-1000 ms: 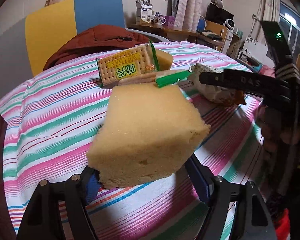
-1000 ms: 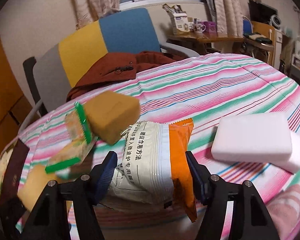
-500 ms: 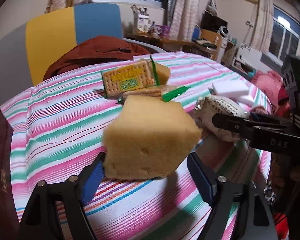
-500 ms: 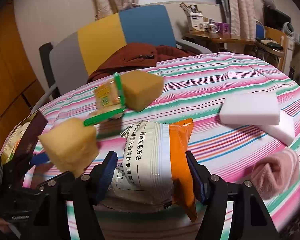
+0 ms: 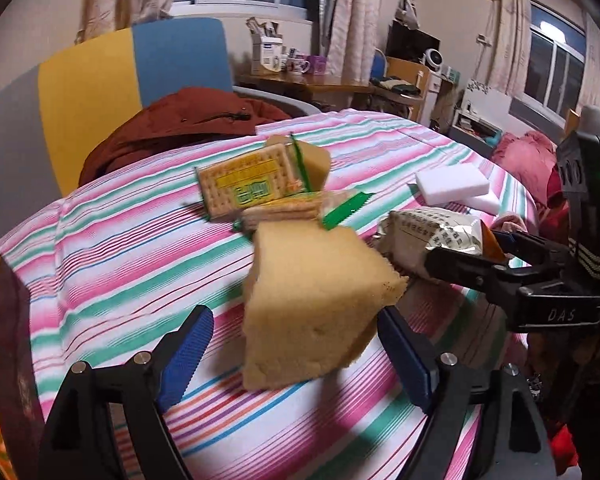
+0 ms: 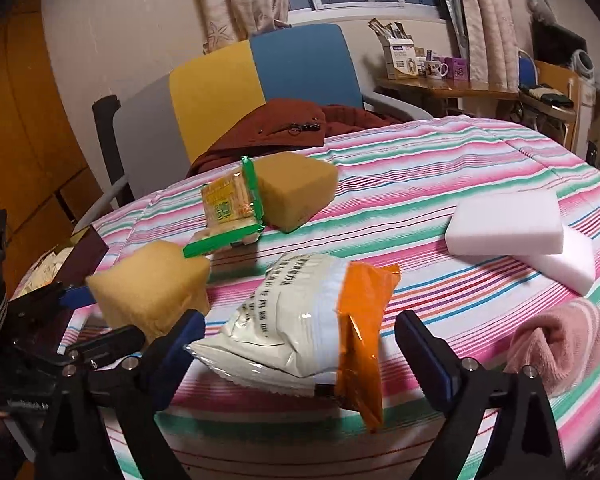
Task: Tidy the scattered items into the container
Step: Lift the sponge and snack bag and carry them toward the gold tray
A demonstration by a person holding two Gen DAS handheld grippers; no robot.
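A yellow sponge [image 5: 316, 300] sits tilted between the fingers of my left gripper [image 5: 294, 320], whose jaws are opening. The left pad [image 5: 184, 356] stands clear of it and the right pad is close beside it. A white and orange snack bag [image 6: 300, 320] lies between the fingers of my right gripper [image 6: 300, 322], whose jaws are also opening, with a gap on the orange side. Both grippers are side by side at the table's near edge. A dark brown box [image 6: 86, 250] stands at the left edge.
On the striped cloth [image 5: 112, 248] lie cracker packs [image 6: 228, 204] leaning on a second sponge [image 6: 300, 188], two white foam blocks [image 6: 504, 216] and a pink fuzzy cloth [image 6: 556, 340]. A chair with a red jacket [image 5: 188, 120] stands behind the table.
Both pairs of jaws have spread apart. The right pads came off the snack bag, the left pad off the sponge, which has tipped over to the right.
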